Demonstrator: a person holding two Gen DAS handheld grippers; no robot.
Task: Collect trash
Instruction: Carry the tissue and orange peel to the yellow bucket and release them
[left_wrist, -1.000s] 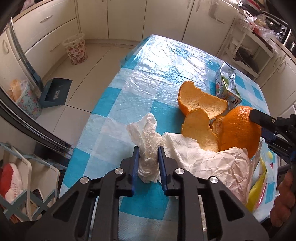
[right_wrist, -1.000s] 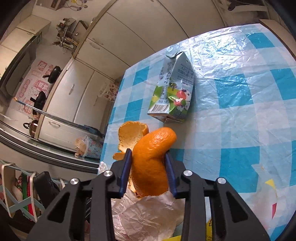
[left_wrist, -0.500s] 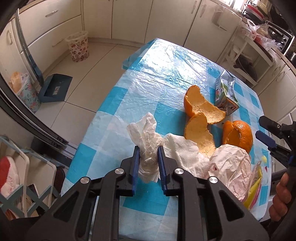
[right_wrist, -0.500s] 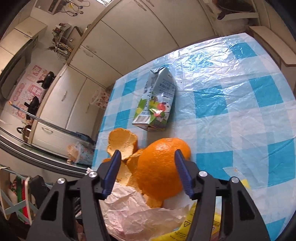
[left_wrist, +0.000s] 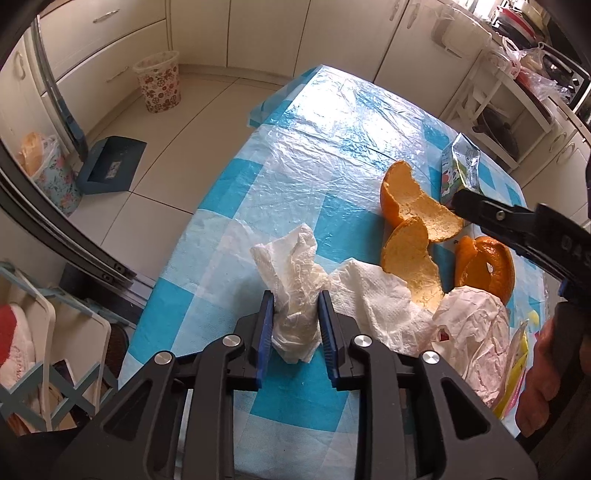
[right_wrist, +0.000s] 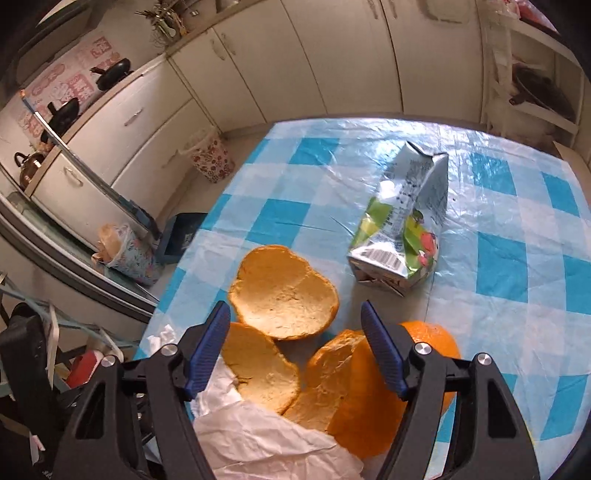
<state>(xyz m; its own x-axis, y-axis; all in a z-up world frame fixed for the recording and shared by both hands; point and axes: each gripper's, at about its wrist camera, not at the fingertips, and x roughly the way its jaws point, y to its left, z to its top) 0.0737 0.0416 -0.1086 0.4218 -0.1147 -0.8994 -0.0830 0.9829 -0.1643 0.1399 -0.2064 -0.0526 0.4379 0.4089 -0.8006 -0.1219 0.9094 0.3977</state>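
Note:
My left gripper (left_wrist: 295, 317) is shut on a crumpled white paper towel (left_wrist: 293, 280) above the checked table. Beside it lie another white napkin (left_wrist: 380, 299), a crumpled paper wrapper (left_wrist: 469, 325), two pale orange peel halves (left_wrist: 413, 206) and a large orange peel piece (left_wrist: 487, 266). My right gripper (right_wrist: 295, 339) is open and empty above the peels (right_wrist: 284, 291); the big orange piece (right_wrist: 369, 398) lies under its right finger. A crushed juice carton (right_wrist: 406, 218) lies on the table beyond. The right gripper's finger (left_wrist: 491, 214) shows at the right of the left wrist view.
The table (left_wrist: 332, 122) has a blue-and-white checked plastic cover. A floral waste basket (left_wrist: 159, 81) stands on the floor by the cabinets, a blue dustpan (left_wrist: 110, 164) nearer. A yellow wrapper (left_wrist: 517, 373) lies at the table's near right. A shelf unit (left_wrist: 495, 110) stands at the far right.
My right gripper opened and let go of the orange peel piece, which now lies on the table, and moved up over the peels. My left gripper stays shut on the paper towel.

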